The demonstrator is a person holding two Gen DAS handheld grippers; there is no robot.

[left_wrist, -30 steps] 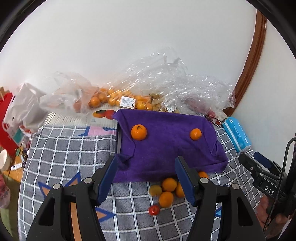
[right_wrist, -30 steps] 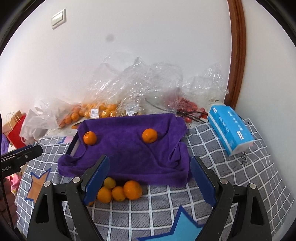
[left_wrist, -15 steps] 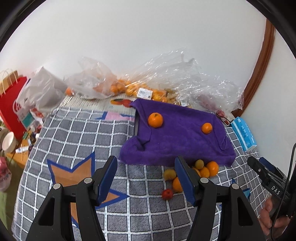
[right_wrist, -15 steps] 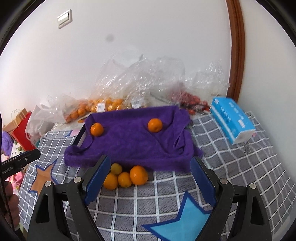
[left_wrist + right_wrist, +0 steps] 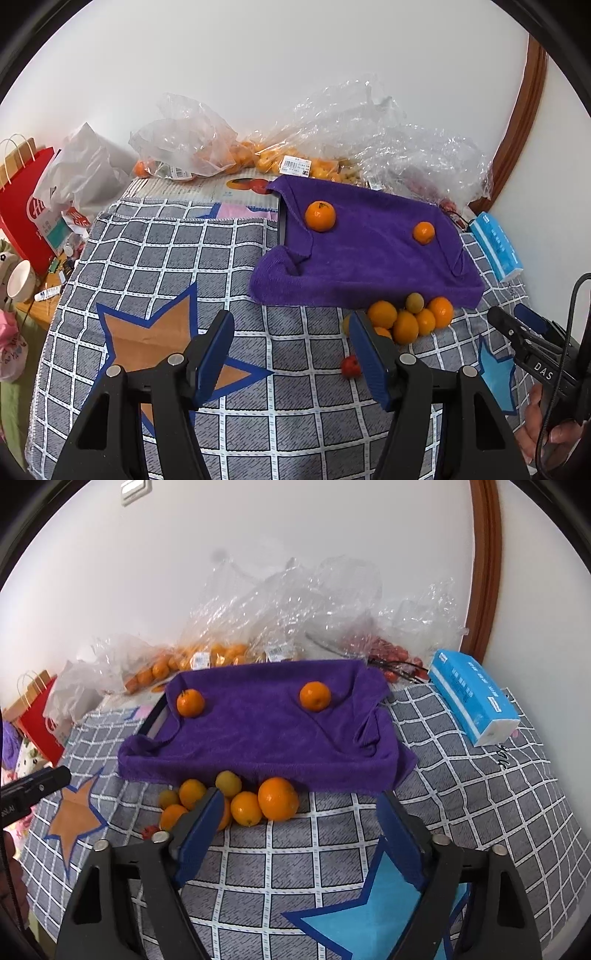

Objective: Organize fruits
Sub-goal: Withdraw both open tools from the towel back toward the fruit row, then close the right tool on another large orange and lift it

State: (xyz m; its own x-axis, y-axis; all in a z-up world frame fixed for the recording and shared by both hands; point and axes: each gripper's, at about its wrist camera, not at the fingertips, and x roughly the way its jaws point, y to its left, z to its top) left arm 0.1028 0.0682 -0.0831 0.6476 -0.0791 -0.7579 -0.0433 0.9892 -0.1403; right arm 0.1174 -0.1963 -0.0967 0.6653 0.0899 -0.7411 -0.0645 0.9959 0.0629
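Checked cloth (image 5: 480, 775) under purple towel (image 5: 266, 734); two oranges (image 5: 314, 696) on towel, loose fruit pile (image 5: 255, 801) touching its front edge. Left gripper (image 5: 291, 332) parted, empty. Right gripper (image 5: 299, 812) closing, nothing between.

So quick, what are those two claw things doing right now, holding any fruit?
Left gripper: jaws open, nothing between them.
Right gripper: jaws closing, not yet gripping; the oranges sit just beyond the tips.
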